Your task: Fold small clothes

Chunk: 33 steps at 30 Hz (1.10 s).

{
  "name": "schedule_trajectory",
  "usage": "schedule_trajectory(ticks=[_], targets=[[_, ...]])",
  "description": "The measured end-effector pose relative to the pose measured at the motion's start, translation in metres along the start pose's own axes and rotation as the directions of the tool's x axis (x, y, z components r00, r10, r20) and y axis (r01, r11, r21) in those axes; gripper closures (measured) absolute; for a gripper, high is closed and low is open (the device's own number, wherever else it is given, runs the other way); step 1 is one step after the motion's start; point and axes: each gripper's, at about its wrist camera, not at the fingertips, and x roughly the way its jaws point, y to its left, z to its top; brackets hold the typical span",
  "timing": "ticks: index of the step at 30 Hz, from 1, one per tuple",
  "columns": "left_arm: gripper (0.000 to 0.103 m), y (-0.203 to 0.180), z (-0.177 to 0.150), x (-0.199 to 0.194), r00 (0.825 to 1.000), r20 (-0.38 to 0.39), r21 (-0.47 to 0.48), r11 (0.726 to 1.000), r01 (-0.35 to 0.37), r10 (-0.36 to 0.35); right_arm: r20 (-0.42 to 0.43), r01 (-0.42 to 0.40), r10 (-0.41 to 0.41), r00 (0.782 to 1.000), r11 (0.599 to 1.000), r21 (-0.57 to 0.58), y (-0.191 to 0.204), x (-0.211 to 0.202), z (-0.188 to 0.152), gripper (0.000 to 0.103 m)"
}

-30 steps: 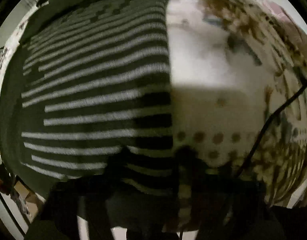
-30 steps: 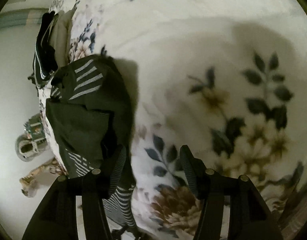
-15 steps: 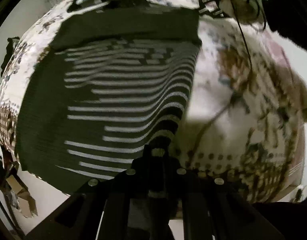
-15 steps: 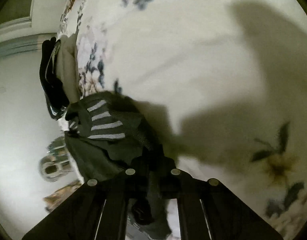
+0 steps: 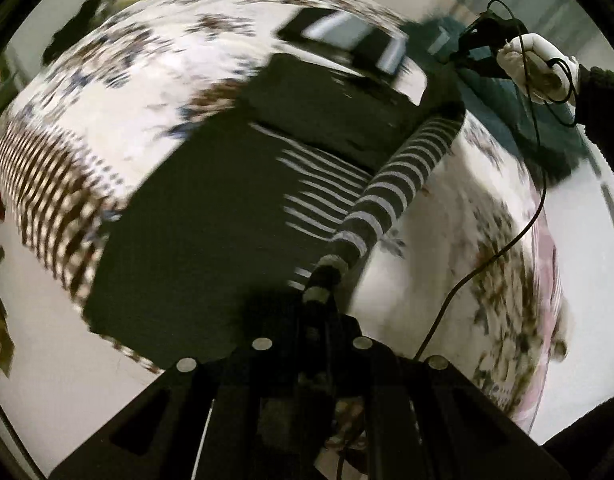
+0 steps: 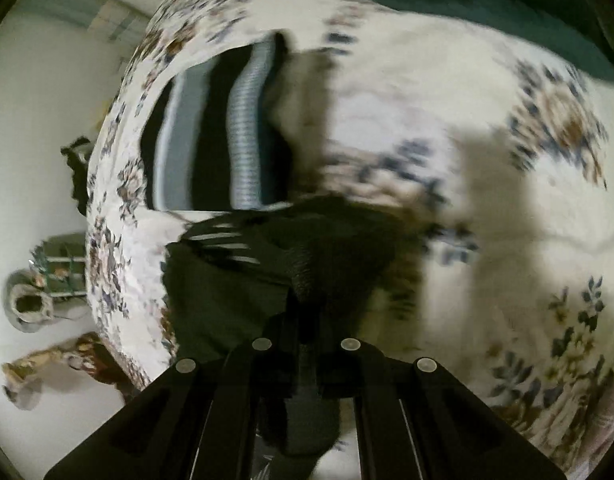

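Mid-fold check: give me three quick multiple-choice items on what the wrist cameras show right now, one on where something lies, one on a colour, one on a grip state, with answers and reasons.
1. Where does the folded stack of dark and grey clothes lie in the right wrist view?
A. On the bed, beyond the sweater
B. On the floor
C. Between the jaws

2. What colours are the stripes on the sleeve?
A. Red and yellow
B. Dark and pale grey
C. Blue and orange

3. What is the left gripper doing?
A. Open above the bed
B. Shut on nothing
C. Shut on the sleeve's cuff

Answers:
1 A: the folded stack rests on the floral bedspread, past the dark sweater that the right gripper pinches.
2 B: the sleeve shows alternating dark and pale grey bands.
3 C: the cuff sits pinched at the left gripper.
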Motion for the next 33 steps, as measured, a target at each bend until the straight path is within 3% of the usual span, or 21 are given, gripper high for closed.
schedule_trajectory(ticks=[4, 8, 12, 17, 20, 22, 23, 24, 26, 29, 31, 33], targets=[[0.096, 0.067, 0.014, 0.004, 0.999, 0.007, -0.132, 0.990, 0.047, -0.046, -0.014, 0.091, -0.093, 0.996, 0.993, -0.073, 0.106, 0.046, 0.018, 0.098], [0.096, 0.124, 0.025, 0.022, 0.997, 0.002, -0.228, 0.970, 0.081, -0.083, -0.028, 0.225, -0.232, 0.972, 0.962, -0.155, 0.203, 0.124, 0.033, 0.098], [0.096, 0.175, 0.031, 0.045, 0.997, -0.004, -0.306, 0.949, 0.078, -0.083, -0.034, 0.305, -0.315, 0.948, 0.936, -0.176, 0.252, 0.190, 0.043, 0.098], [0.096, 0.210, 0.032, 0.077, 0.993, -0.055, -0.327, 0.942, 0.080, -0.104, -0.068, 0.354, -0.368, 0.927, 0.922, -0.158, 0.272, 0.247, 0.047, 0.098], [0.089, 0.232, 0.026, 0.091, 0.983, -0.134, -0.358, 0.931, 0.070, -0.125, -0.142, 0.290, -0.301, 0.943, 0.953, -0.091, 0.259, 0.257, 0.048, 0.092], [0.088, 0.246, 0.023, 0.088, 0.982, -0.177, -0.358, 0.934, -0.003, -0.064, -0.179, 0.192, -0.201, 0.963, 0.979, -0.069, 0.249, 0.244, 0.038, 0.076], [0.089, 0.258, 0.019, 0.084, 0.981, -0.195, -0.356, 0.933, -0.049, -0.023, -0.192, 0.157, -0.167, 0.967, 0.985, -0.068, 0.245, 0.237, 0.031, 0.058], [0.089, 0.272, 0.014, 0.077, 0.978, -0.210, -0.359, 0.929, -0.092, 0.016, -0.203, 0.119, -0.131, 0.970, 0.990, -0.069, 0.239, 0.229, 0.021, 0.047], [0.091, 0.292, 0.008, 0.065, 0.973, -0.226, -0.371, 0.918, -0.138, 0.055, -0.236, 0.072, -0.091, 0.967, 0.993, -0.090, 0.226, 0.211, -0.009, 0.046], [0.088, 0.307, 0.007, 0.047, 0.977, -0.210, -0.388, 0.914, -0.117, 0.036, -0.281, 0.011, -0.041, 0.959, 0.994, -0.107, 0.205, 0.194, -0.069, 0.046], [0.076, 0.301, 0.009, 0.041, 0.981, -0.195, -0.372, 0.924, -0.089, 0.016, -0.335, -0.038, 0.004, 0.942, 0.995, -0.093, 0.195, 0.199, -0.121, 0.046], [0.053, 0.294, 0.010, 0.039, 0.982, -0.187, -0.358, 0.931, -0.077, 0.009, -0.437, -0.108, 0.078, 0.896, 0.993, -0.045, 0.193, 0.222, -0.183, 0.046]])
